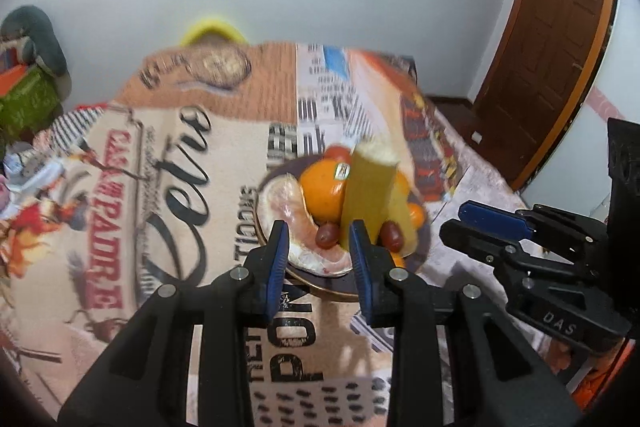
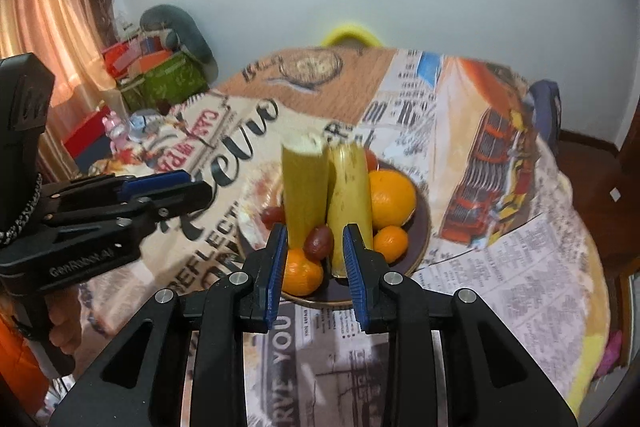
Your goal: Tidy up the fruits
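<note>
where the fruit is: everything's piled on one dark plate [image 2: 416,247] in the middle of the printed tablecloth [image 2: 520,267], straight ahead of both your tongs.

left tongs [image 1: 319,241]: spread apart, nothing between them. They sit at the near rim of the plate, with the pale pink pomelo wedge [image 1: 296,223] right past the tips.

right tongs [image 2: 314,247]: also spread, holding nothing. A dark red grape [image 2: 318,242] sits right in the gap, a small orange [image 2: 302,277] just below it.

which hand is nearer: honestly about even, both hover at the plate's near edge. Your right looks better lined up on the tall stuff.

long axis: the two green stalk pieces [image 2: 306,191] and [image 2: 350,203] stand nearly upright, leaning on each other, so I'd guess you'd want to pinch one from the side, not from above.

how it looks: stalks have cut, whitish tops. Big orange [image 2: 392,197] with a sticker [image 1: 342,171] behind them, another small one [image 2: 390,243] to the right.

watch out: the pile is tight; pulling one stalk will probably tip the other or roll a grape.
</note>
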Demonstrator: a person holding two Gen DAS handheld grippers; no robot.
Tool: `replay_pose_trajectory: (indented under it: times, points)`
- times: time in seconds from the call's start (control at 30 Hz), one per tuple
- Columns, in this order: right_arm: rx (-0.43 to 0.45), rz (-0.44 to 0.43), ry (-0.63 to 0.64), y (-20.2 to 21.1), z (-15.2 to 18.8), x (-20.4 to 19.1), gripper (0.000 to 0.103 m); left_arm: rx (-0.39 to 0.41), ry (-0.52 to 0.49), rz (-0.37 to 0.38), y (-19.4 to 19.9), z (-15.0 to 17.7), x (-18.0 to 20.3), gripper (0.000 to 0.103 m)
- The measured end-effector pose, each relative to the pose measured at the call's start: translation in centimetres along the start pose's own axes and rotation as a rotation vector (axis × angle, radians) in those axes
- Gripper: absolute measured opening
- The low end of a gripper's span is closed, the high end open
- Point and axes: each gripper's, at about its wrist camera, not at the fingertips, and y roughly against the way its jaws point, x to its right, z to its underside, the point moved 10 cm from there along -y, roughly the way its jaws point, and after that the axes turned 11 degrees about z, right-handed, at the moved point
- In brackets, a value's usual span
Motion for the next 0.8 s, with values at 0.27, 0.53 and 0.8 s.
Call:
replay_pose_trajectory:
  times: [0.27, 0.53, 0.8]
  points:
    - [0.195, 0.034, -0.016, 9.8, -3.0, -0.2, 0.026, 0.214, -0.072, -0.034, 10.8, -2.5, 4.5, 0.031]
    - [0.400, 0.089, -0.039, 19.4, -4.3, -1.0, 0.027, 0.412, -0.131, -0.070, 20.0, -3.0, 8.6, 0.033]
    - [0.540, 0.136, -0.060, 24.6, -4.2, -1.9, 0.048, 0.529, -0.178, -0.082, 25.0, -2.4, 11.1, 0.067]
